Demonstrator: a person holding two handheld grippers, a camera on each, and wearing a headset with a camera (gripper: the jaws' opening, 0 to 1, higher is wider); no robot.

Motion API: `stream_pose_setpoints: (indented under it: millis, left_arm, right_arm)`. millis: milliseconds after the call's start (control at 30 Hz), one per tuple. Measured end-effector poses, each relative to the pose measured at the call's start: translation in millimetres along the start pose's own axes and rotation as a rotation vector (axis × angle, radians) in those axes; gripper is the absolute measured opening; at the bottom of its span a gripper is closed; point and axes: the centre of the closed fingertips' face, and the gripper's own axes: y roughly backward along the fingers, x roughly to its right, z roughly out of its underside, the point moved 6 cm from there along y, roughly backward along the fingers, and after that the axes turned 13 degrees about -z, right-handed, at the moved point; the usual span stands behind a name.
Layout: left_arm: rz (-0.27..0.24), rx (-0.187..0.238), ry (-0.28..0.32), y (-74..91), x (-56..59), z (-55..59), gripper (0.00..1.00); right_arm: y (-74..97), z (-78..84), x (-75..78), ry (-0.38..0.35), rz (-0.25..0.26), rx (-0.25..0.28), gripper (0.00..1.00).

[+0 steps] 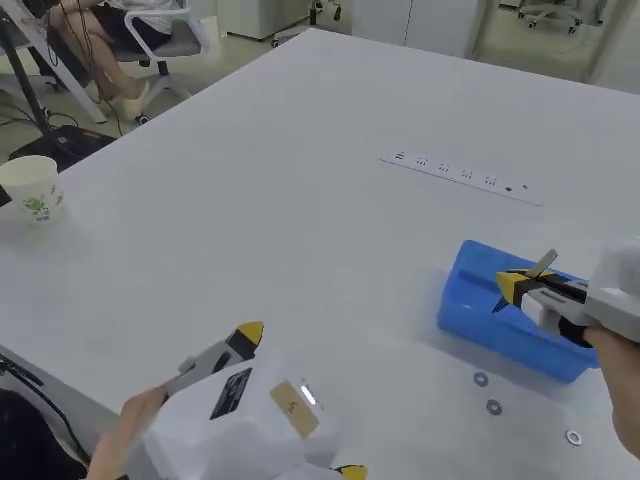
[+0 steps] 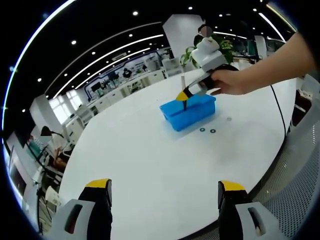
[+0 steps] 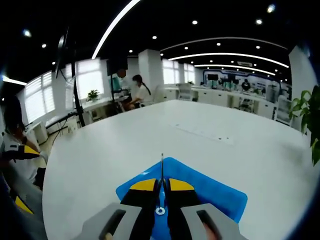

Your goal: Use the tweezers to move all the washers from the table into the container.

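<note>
Grips tweezers [image 3: 161,167] in closed right gripper [image 3: 161,184], long axis near upright, tips down into blue container [image 3: 215,195], tip contents unclear, with left gripper [image 2: 165,187] wide open, empty.

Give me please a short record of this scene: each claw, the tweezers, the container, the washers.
Right claw: shut on tweezers, tips over the container
Left claw: open, holds nothing, away from the container
Box: blue container, open top, on the white table
Loose parts: three washers on the table, outside the container, by its near wall
Other things: paper cup, power strip
</note>
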Motion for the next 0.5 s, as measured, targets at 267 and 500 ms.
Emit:
stream_pose_setpoints:
  millis: [267,500]
  left_arm:
    - [-0.006,0.004,0.003,0.1,-0.7,-0.4,0.90]
    - [-0.012,0.004,0.000,-0.2,-1.2,-0.2,0.89]
  right_arm:
    - [22.7,-11.9,-22.2,0.000,-0.026,0.045,0.04]
    - [35.3,-16.5,-45.9,0.002,-0.069,0.080,0.04]
